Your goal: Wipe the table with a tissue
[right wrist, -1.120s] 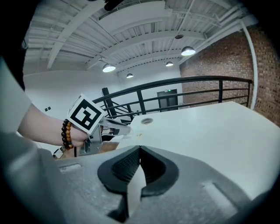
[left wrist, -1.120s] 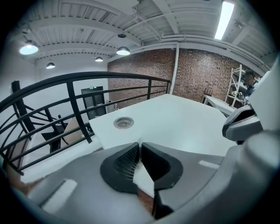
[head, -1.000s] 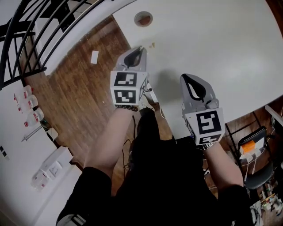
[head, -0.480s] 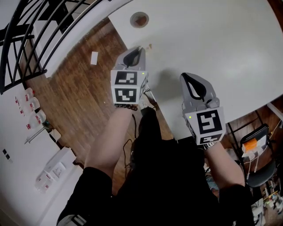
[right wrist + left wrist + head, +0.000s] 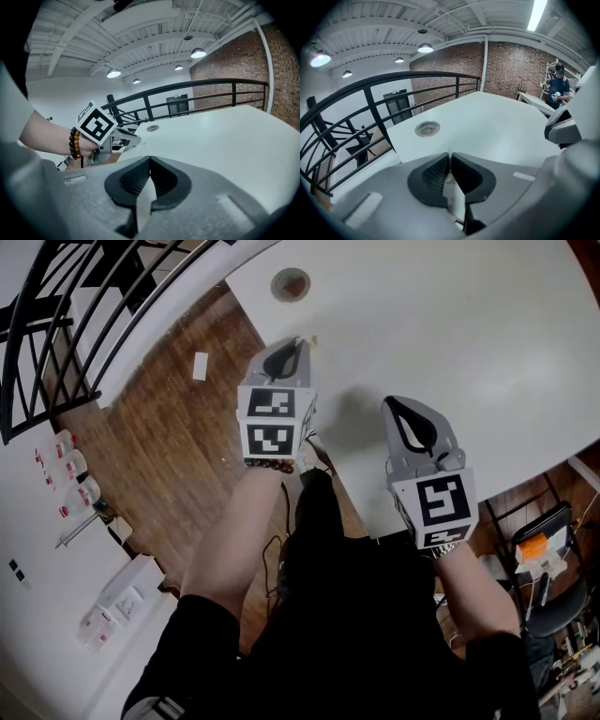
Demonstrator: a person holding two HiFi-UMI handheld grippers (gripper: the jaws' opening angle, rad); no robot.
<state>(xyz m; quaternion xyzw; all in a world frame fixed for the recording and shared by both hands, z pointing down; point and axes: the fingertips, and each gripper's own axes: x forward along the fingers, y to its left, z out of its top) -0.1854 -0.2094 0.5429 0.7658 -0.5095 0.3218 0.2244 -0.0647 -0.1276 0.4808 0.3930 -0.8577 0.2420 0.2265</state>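
**Both grippers closed at the table edge**

Since the earlier frame, your left gripper (image 5: 298, 341) has edged forward, bringing its tip closer to the small speck (image 5: 312, 338) on the white table (image 5: 450, 324). Your right gripper (image 5: 388, 402) has kept its place.

Head view: both tips reach over the table's near edge, apart from each other. The wooden floor (image 5: 169, 437) lies below your left arm.

Left gripper view: the jaws are together, with the pads meeting at the tip. The table lies ahead, with a round port (image 5: 427, 128) near its corner.

Right gripper view: the jaws are likewise together. Your left gripper shows at the left, at the table edge.
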